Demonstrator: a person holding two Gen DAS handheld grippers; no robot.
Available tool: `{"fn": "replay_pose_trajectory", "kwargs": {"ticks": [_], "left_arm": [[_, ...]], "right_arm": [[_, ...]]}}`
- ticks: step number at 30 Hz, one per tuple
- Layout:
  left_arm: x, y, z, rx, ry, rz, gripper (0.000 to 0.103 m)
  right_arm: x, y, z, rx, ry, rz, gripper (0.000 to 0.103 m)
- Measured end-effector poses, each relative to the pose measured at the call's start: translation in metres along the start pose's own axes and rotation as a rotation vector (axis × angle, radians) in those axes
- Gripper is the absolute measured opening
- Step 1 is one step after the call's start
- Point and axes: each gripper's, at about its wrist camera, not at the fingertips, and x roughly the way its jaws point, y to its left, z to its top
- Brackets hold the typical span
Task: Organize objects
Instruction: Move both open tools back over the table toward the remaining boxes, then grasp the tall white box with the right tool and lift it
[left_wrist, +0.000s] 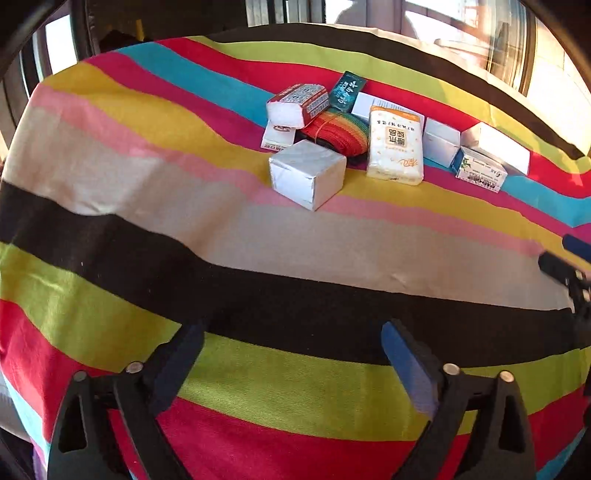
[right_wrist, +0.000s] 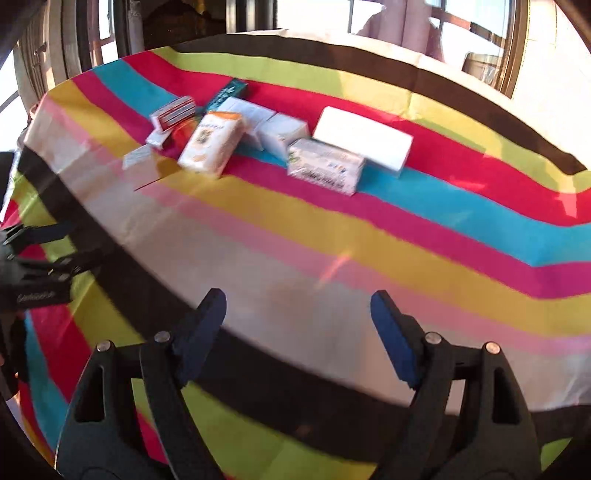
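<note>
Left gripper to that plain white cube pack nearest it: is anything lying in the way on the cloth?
Nothing visible does. The left gripper stands open and empty, and only bare striped tablecloth lies between it and the white cube pack. The other packs sit behind and beside that pack.

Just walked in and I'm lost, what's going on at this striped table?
A person holds a two-finger gripper in each hand over a table with a striped cloth. Both the left gripper and the right gripper are open and empty, hanging above bare cloth, short of the objects. Farther back lies an unsorted cluster: a plain white box, an orange and white tissue pack, a rainbow-striped roll and several more small packs. Nothing has been picked up.
</note>
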Motion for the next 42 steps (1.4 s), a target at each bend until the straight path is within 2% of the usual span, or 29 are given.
{"fn": "replay_pose_trajectory", "kwargs": {"ticks": [2,5,8,10,12,15,16,17,18,20,22,23,25,26,27,30,34,36,38,42], "left_arm": [[-0.004,0.010,-0.004,-0.036,-0.018,-0.031,0.103],[-0.011,0.012,-0.013,-0.040,-0.007,0.031,0.103],[-0.024,0.018,-0.033,-0.069,-0.007,0.045,0.103],[-0.032,0.027,-0.044,-0.090,-0.004,0.057,0.103],[-0.035,0.041,-0.049,-0.117,-0.006,0.058,0.103],[-0.034,0.045,-0.046,-0.113,0.011,0.067,0.103],[-0.033,0.045,-0.046,-0.113,0.017,0.071,0.103],[-0.033,0.046,-0.046,-0.116,0.024,0.070,0.103],[-0.033,0.045,-0.045,-0.119,0.031,0.068,0.103],[-0.035,0.043,-0.046,-0.125,0.040,0.047,0.103],[-0.039,0.042,-0.046,-0.134,0.042,0.010,0.103],[-0.040,0.041,-0.047,-0.137,0.045,-0.002,0.103],[-0.044,0.037,-0.049,-0.143,0.044,-0.020,0.103],[-0.046,0.034,-0.049,-0.144,0.040,-0.029,0.103],[-0.047,0.032,-0.048,-0.143,0.036,-0.036,0.103],[-0.048,0.015,-0.040,-0.108,0.009,-0.038,0.103],[-0.042,-0.015,-0.024,-0.031,-0.022,-0.028,0.103],[-0.040,-0.024,-0.019,-0.002,-0.040,-0.019,0.103],[-0.035,-0.033,-0.016,0.014,-0.022,-0.002,0.103],[-0.036,-0.039,-0.017,0.010,-0.023,-0.018,0.103]], "right_arm": [[0.012,-0.018,0.019,-0.034,-0.021,-0.095,0.083],[0.037,-0.035,0.044,-0.116,-0.008,-0.225,0.083],[0.065,-0.043,0.063,-0.223,0.030,-0.310,0.083],[0.078,-0.043,0.072,-0.297,0.038,-0.353,0.083],[0.087,-0.039,0.078,-0.374,0.035,-0.358,0.083],[0.090,-0.019,0.078,-0.551,-0.017,-0.379,0.083],[0.089,-0.014,0.077,-0.604,-0.038,-0.391,0.079],[0.087,-0.011,0.076,-0.632,-0.052,-0.390,0.052],[0.085,-0.012,0.078,-0.628,-0.036,-0.373,0.038],[0.073,-0.020,0.079,-0.554,-0.031,-0.362,0.038],[0.046,-0.032,0.074,-0.430,-0.029,-0.291,0.038],[0.030,-0.042,0.070,-0.330,-0.023,-0.206,0.038],[0.002,-0.066,0.054,-0.103,0.027,0.082,0.038],[-0.009,-0.076,0.042,-0.022,0.047,0.189,0.038],[-0.018,-0.079,0.029,0.012,0.068,0.235,0.038],[-0.030,-0.077,-0.002,-0.031,0.133,0.212,0.038],[-0.021,-0.081,-0.017,-0.015,0.173,0.190,0.040],[-0.015,-0.083,-0.015,0.007,0.150,0.171,0.043],[-0.009,-0.084,-0.009,0.015,0.100,0.149,0.043],[0.001,-0.071,0.011,0.052,0.024,0.128,0.044]]}}
